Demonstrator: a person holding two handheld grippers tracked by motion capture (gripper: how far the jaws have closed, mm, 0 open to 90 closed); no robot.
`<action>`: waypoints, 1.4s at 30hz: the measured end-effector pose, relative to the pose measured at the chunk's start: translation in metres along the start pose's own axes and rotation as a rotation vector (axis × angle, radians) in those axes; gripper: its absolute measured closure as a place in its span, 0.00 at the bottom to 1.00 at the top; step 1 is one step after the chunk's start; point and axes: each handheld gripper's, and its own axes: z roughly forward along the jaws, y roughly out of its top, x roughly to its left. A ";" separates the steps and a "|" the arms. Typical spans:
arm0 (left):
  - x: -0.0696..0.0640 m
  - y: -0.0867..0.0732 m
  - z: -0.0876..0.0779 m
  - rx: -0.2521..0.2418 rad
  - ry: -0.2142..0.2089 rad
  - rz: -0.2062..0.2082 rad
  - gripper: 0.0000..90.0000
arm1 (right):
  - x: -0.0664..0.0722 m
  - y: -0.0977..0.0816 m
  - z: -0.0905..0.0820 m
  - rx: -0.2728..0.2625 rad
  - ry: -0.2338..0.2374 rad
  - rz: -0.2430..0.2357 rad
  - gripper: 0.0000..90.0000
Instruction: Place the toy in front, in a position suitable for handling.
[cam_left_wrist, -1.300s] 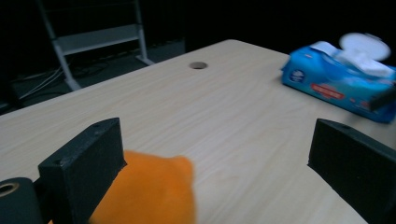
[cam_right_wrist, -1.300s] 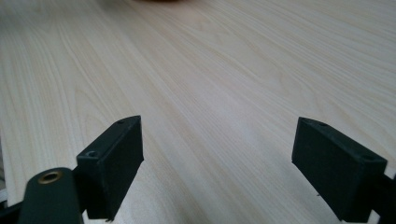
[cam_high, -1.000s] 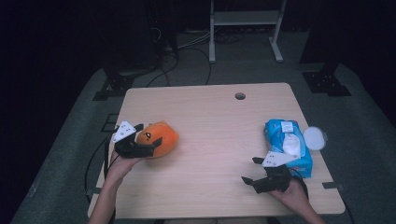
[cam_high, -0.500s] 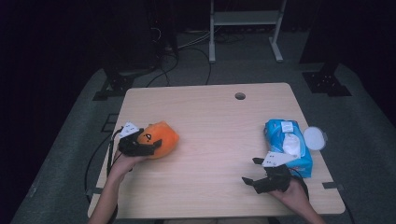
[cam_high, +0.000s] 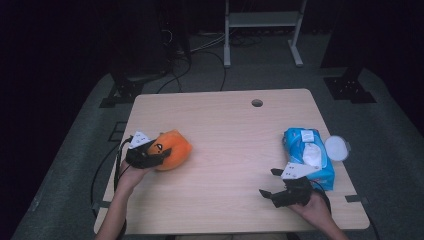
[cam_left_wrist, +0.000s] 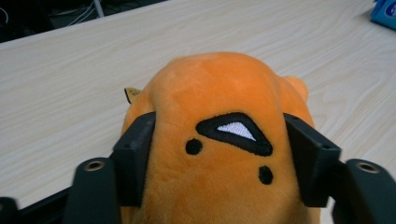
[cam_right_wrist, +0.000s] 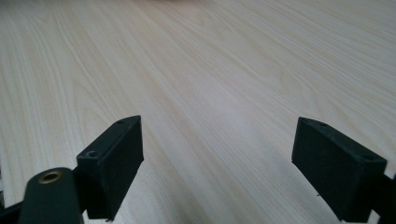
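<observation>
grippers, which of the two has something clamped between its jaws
The left gripper: its jaws have just been closing and now press both sides of the orange plush toy. The right gripper stands open over bare table.

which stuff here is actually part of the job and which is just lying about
In the job:
orange plush toy, pinched between the jaws of the left gripper

Lying about:
blue wipes pack
round white lid
right gripper, open over bare table

table (cam_high: 225, 135): wood | on it: orange plush toy (cam_high: 172, 148); blue wipes pack (cam_high: 307, 155)
</observation>
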 end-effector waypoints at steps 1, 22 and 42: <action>0.000 0.002 0.000 -0.005 -0.002 -0.008 0.41 | 0.000 0.000 0.000 0.002 -0.001 0.004 0.17; -0.144 0.022 0.029 -0.149 -0.414 0.115 0.42 | -0.012 0.001 -0.025 -0.093 -0.078 0.040 0.17; -0.174 -0.006 0.040 -0.096 -0.466 0.218 0.20 | -0.069 -0.008 -0.090 -0.222 -0.356 0.121 0.28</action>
